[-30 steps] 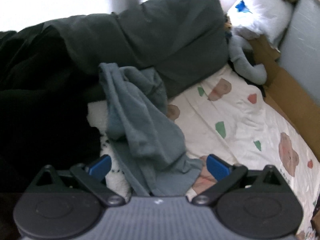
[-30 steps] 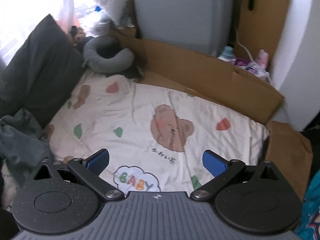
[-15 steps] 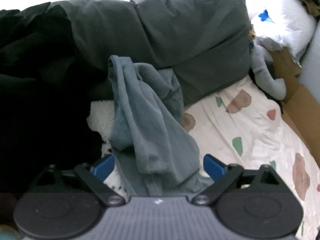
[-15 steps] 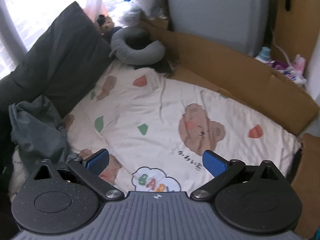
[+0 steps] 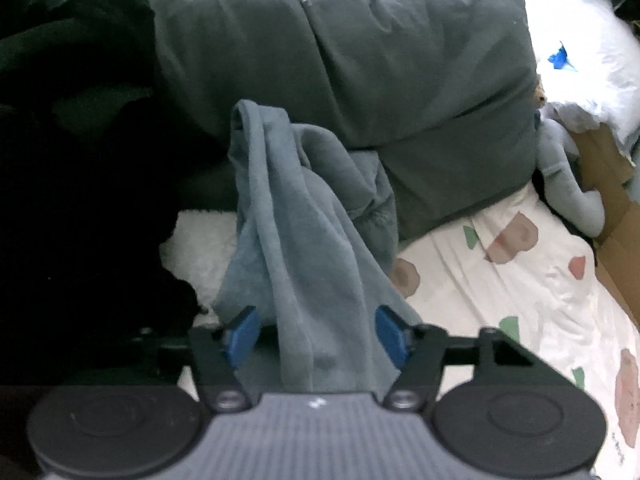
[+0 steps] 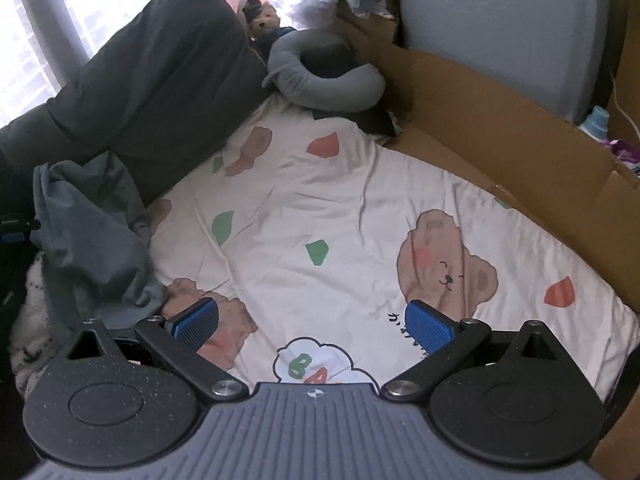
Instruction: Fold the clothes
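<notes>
The printed bed sheet [image 6: 320,208] lies open across the middle of the right wrist view, so there is free room there. A cardboard wall [image 6: 500,120] closes its right side, and dark grey pillows [image 6: 160,68] close the upper left. A grey neck pillow [image 6: 320,76] blocks the top corner. At the left edge, the crumpled blue-grey garment [image 5: 296,248] stands in the way.

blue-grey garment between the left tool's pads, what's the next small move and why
Probably finish closing the left tool on the blue-grey garment. Its jaws are closing with the cloth's lower fold between them, but gaps still show beside both pads. The garment lies crumpled against the dark cushion, so it needs gripping before it can be drawn onto the bear-print sheet, where the right tool is open.
</notes>
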